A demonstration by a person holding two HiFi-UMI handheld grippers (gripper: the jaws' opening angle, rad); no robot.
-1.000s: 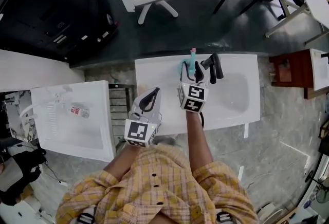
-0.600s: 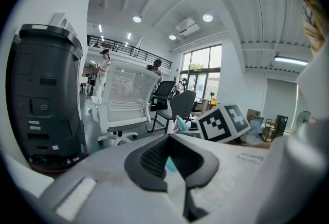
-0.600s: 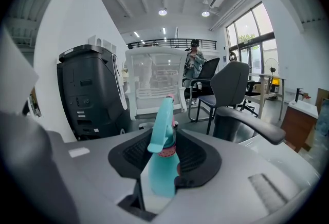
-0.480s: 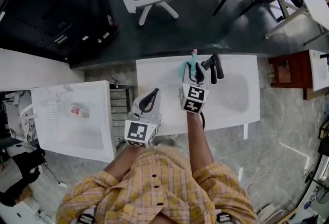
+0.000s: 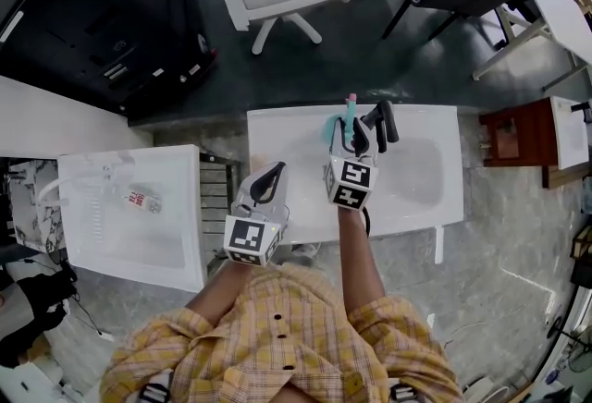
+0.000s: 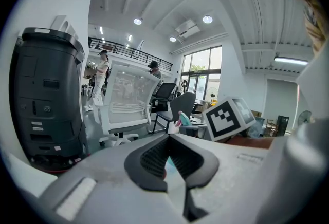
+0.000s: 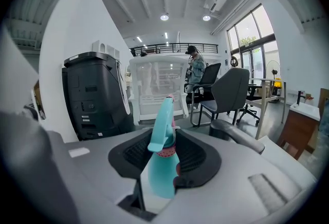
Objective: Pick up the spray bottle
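Over the table (image 5: 421, 202), right hand-held gripper (image 5: 355, 135), jaws lately closing, pinching spray bottle (image 7: 162, 169), its base apparently hidden

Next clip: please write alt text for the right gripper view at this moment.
A teal spray bottle is clamped between the right gripper's dark fingers, which have just been closing on it. Behind it, an office: a black machine at left, a white chair in the middle, dark chairs at right, and a person standing farther back.
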